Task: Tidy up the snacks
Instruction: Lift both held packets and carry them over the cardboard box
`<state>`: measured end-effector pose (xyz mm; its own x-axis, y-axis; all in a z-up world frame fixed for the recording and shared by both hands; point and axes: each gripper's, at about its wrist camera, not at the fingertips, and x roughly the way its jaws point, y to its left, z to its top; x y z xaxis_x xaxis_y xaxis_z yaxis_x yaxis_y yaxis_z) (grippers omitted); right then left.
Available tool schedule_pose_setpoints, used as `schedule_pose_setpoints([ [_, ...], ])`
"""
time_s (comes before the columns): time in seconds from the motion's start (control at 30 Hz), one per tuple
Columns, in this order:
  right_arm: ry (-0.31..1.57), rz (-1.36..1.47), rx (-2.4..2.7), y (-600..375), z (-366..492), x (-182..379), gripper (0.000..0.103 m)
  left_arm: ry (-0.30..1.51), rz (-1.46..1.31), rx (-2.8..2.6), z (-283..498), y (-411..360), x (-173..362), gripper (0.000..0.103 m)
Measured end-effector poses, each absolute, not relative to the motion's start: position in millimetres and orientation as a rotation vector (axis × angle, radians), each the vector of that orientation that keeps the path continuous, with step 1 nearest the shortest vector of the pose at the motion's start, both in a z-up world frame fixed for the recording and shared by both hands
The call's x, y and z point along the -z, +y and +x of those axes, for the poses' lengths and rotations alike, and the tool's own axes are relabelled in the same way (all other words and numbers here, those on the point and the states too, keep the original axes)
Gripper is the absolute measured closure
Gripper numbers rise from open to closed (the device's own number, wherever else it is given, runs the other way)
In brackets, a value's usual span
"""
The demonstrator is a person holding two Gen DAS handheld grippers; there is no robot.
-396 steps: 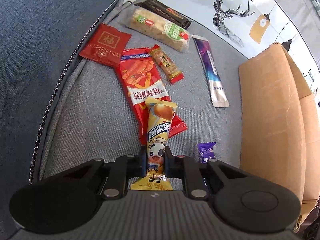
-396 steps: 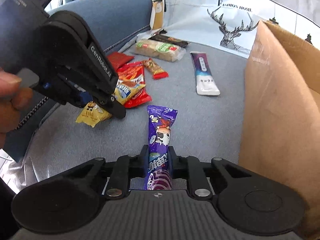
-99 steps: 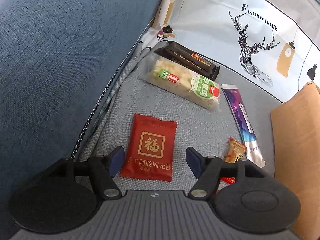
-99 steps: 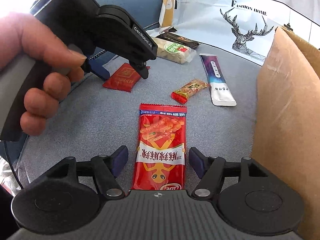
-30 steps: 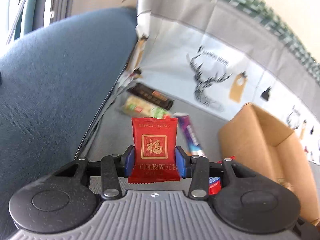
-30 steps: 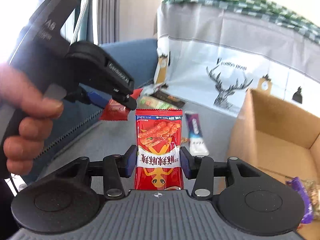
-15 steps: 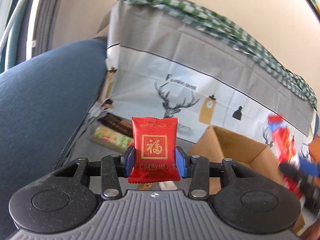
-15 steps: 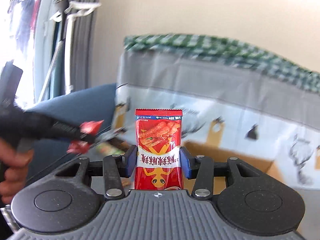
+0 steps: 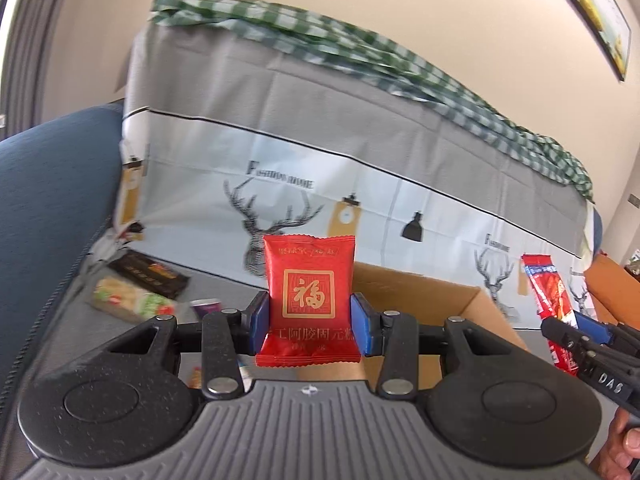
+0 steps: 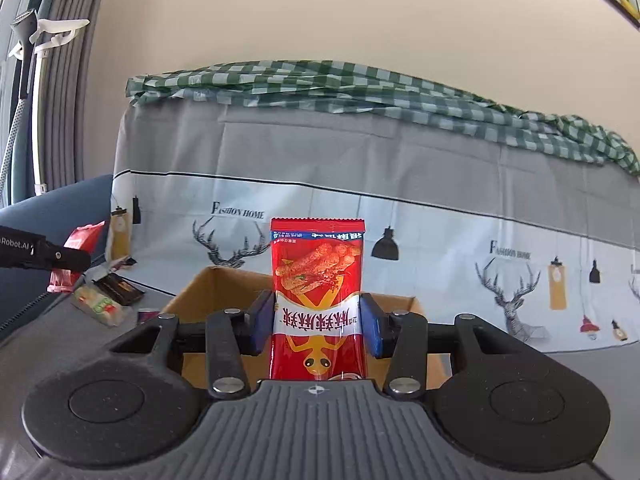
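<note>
Above the cardboard box [image 10: 224,280], you've swung both grippers up level; your left gripper [image 9: 309,320] still clamps the red packet [image 9: 310,288], your right gripper [image 10: 318,322] the long red snack bag [image 10: 318,280].

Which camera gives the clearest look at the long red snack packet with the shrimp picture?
The right wrist view: the long red packet stands upright, front-on and centred between the right gripper jaws, print readable. The left wrist view shows the same packet only at the far right edge, seen at an angle, small, slanted and partly hidden by that gripper.
</note>
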<state>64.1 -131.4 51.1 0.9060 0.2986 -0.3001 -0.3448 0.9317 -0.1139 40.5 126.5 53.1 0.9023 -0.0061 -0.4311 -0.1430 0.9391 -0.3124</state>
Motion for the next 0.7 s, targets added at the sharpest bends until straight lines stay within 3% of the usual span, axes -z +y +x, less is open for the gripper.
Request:
schedule_pose_setpoints([
  [0.7, 0.313, -0.298, -0.28, -147.0, 72.1, -26.2, 0.056, 0.423, -0.266, 0.107, 67.5, 41.1, -41.8, 0.056],
])
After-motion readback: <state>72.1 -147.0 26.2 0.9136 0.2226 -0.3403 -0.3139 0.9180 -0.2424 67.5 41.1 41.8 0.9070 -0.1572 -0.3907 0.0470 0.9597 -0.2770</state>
